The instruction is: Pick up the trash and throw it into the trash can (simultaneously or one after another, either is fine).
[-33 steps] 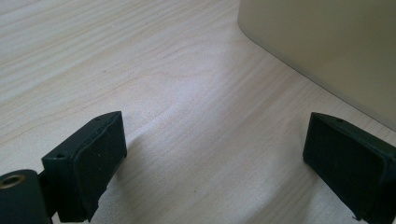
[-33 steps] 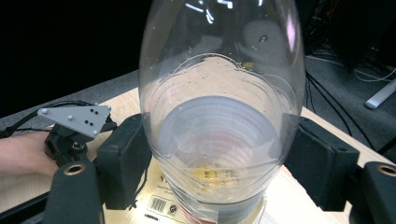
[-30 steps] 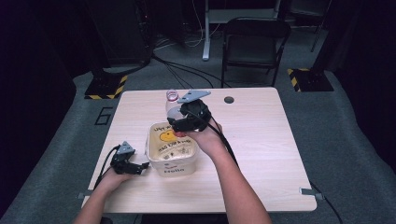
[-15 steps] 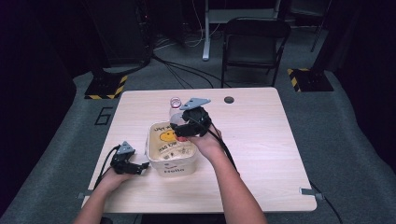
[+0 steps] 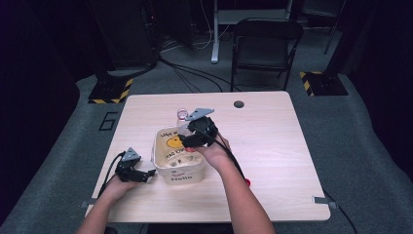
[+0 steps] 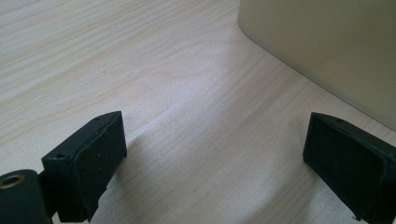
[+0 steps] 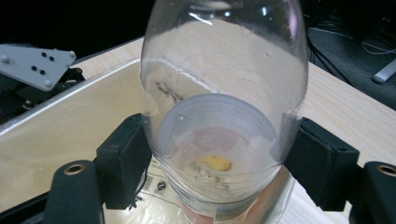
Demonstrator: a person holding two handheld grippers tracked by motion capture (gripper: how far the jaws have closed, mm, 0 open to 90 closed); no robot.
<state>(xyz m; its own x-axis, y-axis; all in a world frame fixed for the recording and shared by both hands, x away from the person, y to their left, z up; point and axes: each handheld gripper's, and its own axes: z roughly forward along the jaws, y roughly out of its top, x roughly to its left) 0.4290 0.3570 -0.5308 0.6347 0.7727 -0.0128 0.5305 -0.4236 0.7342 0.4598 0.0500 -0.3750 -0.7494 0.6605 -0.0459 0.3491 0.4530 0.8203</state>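
Nearest us, at the front left of the table [image 5: 272,146], our left gripper [image 5: 146,174] rests low over the wood just beside the cream tub [image 5: 160,161]; in the left gripper view its jaws stand wide apart with nothing but bare wood between them and the tub's wall [image 6: 327,51] off to one side. We have not shifted that hand across the three high views. A little farther in, our right gripper [image 5: 187,141] holds a clear plastic bottle [image 7: 224,116], and the right gripper view shows the two black jaws pressed against the bottle's sides, so the grip is firm. The change is here: a second ago the gripper and bottle sat higher and farther back, beyond the tub's far rim, with the bottle's pale cap well past the tub; now the hand has come down and toward us, and the bottle hangs over the tub's open mouth, its cap end [image 5: 182,114] pointing up past the far rim. In the right gripper view the tub's pale inner wall [image 7: 70,135] lies behind and below the bottle. We judge that the bottle is being lowered into the tub and is nearly there; what remains is to sink it to the floor of the tub and let go. Beyond the table stand a dark chair [image 5: 265,46] and trailing cables on the grey floor.
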